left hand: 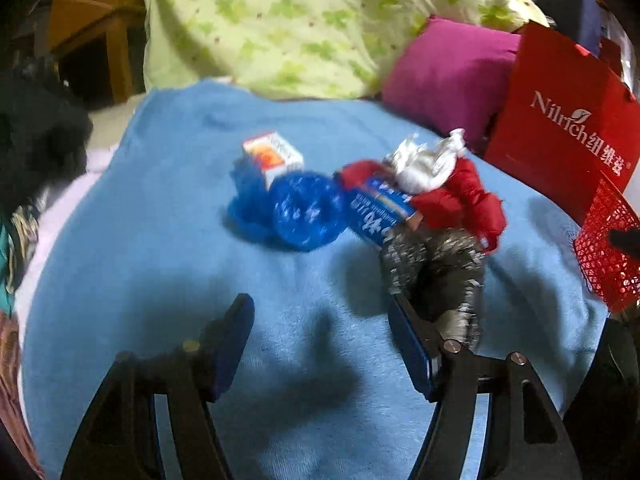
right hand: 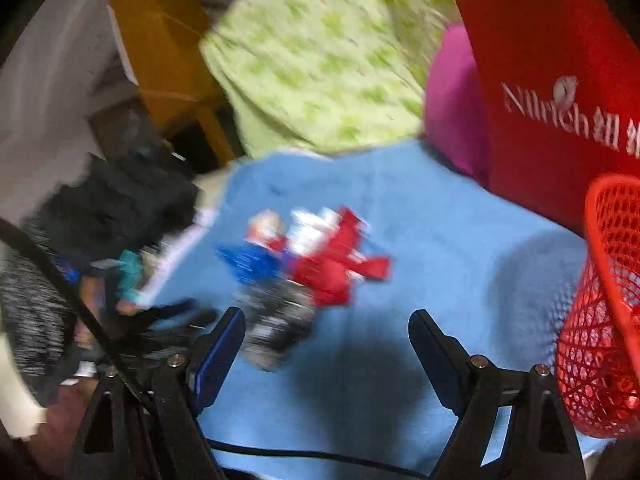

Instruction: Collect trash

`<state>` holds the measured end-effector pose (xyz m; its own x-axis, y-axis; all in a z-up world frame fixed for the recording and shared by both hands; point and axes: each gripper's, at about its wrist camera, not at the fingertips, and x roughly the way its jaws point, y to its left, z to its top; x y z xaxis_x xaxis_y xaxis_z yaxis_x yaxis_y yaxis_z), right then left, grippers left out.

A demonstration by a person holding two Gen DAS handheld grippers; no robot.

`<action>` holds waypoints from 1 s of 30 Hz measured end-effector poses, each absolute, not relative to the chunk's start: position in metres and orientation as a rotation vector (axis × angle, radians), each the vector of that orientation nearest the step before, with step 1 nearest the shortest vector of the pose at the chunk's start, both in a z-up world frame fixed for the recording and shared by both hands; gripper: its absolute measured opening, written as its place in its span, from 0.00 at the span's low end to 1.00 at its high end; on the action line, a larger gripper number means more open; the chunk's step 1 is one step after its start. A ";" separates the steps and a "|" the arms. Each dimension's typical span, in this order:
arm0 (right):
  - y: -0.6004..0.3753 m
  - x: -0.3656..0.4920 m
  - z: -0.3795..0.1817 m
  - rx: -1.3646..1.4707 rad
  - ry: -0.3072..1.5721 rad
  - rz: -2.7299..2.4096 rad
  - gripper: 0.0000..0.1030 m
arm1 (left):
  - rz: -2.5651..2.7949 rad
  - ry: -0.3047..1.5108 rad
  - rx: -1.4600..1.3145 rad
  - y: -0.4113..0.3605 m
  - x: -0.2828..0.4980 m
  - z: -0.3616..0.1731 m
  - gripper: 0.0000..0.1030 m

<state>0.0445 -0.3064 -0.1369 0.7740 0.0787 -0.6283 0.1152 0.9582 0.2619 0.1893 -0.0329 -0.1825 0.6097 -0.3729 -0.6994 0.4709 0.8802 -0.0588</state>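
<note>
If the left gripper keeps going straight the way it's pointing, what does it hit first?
Probably bare blue blanket: nothing lies between the left gripper's open fingers. Beyond that, the crumpled blue plastic bag sits nearly dead ahead. The dark silvery wrapper hugs the right finger; depth is unclear.

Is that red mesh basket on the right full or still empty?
Cannot tell for sure: the red basket shows no trash through its mesh, but part is cut off. The trash pile lies on the blue blanket.
</note>
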 end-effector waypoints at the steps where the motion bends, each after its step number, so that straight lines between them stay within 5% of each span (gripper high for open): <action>1: -0.314 0.056 -0.148 0.283 0.705 -0.079 0.84 | -0.483 0.767 0.134 -0.033 0.192 -0.183 0.68; 14: -0.402 0.214 -0.218 0.192 0.893 -0.526 0.84 | 0.056 0.823 0.030 0.018 0.273 -0.215 0.68; 17: -0.415 0.213 -0.222 0.247 0.899 -0.520 0.92 | 0.087 0.867 0.030 0.012 0.287 -0.227 0.68; 21: -0.417 0.213 -0.221 0.213 0.919 -0.537 1.00 | 0.125 0.842 0.079 0.000 0.289 -0.232 0.76; 30: -0.412 0.197 -0.227 0.192 0.893 -0.483 1.00 | 0.177 0.868 0.000 0.011 0.294 -0.239 0.98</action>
